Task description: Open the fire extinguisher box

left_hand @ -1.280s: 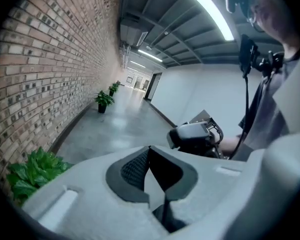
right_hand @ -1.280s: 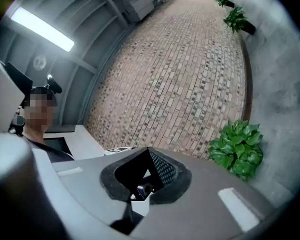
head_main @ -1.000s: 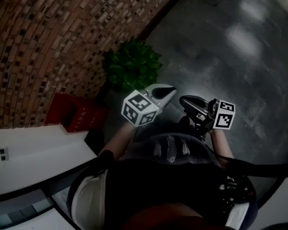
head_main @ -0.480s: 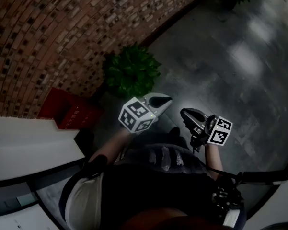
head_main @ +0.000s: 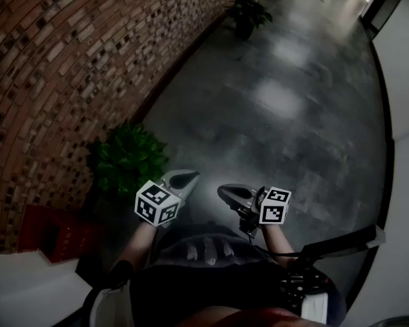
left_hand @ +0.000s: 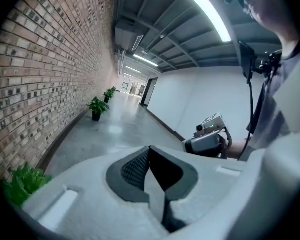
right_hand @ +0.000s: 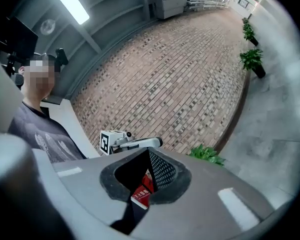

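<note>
Against the brick wall [head_main: 68,60] the red fire extinguisher box [head_main: 54,236] sits well apart from our left tool [head_main: 188,178] and right tool [head_main: 223,191], both closed and empty, so we judge the opening not yet begun.

Office corridor (brick wall [head_main: 54,80], potted plants [head_main: 248,12])

Dim head view; ceiling strip light [left_hand: 209,11] glares off glossy floor [head_main: 279,99]; fisheye edges bend.

Floor [head_main: 292,114] was grey and glossy, with pale light patches | red box [head_main: 54,234] stood at its left edge, against the brick wall | plant [head_main: 126,162] stood just beside the box | second plant [head_main: 247,12] stood well apart, along the same edge
</note>
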{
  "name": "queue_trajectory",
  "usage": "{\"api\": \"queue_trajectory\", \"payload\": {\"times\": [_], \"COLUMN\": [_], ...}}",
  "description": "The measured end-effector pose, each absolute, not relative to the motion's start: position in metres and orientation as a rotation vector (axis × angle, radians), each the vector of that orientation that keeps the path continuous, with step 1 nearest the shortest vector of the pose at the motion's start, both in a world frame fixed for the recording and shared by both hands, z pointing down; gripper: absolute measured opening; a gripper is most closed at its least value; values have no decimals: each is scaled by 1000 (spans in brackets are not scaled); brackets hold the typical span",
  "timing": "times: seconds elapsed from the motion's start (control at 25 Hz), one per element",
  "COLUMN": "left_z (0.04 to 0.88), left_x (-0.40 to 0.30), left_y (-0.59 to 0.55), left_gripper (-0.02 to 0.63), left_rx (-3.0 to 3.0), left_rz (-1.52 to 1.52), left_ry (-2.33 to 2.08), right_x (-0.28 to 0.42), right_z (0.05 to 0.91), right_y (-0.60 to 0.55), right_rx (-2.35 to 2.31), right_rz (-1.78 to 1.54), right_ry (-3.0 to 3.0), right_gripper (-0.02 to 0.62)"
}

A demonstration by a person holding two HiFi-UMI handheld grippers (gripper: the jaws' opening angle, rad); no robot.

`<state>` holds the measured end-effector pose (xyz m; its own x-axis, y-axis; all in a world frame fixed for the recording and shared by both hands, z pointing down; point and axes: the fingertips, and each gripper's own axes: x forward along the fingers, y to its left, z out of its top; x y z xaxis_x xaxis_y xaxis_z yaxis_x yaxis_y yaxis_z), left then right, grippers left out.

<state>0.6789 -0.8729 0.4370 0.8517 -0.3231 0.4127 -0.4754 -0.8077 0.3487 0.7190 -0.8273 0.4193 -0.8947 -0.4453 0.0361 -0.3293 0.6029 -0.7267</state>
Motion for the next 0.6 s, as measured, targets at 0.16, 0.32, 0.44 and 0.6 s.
{"api": "queue_trajectory", "payload": {"times": [0.16,0.32,0.44,0.6], "left_z": [433,437,444,445], "left_x": [675,654,635,607], "left_y": [-906,-937,-958,-980], "left_gripper": [1,2,1,2], "left_rx": [2580,2557,2512,2463], "left_rz": [418,390,369,330], "left_ry": [-566,-565,-594,-653], "right_x": [716,696,681,661], "right_z": [411,408,411,419], "right_y": [-858,-891,-904,-915], "right_rx": [-700,-712,-716,-707], "right_rz": [-1174,-1192,-1225,-1271], "right_ry": [2676,2692,2699,2707], "right_gripper": [0,0,0,0]}}
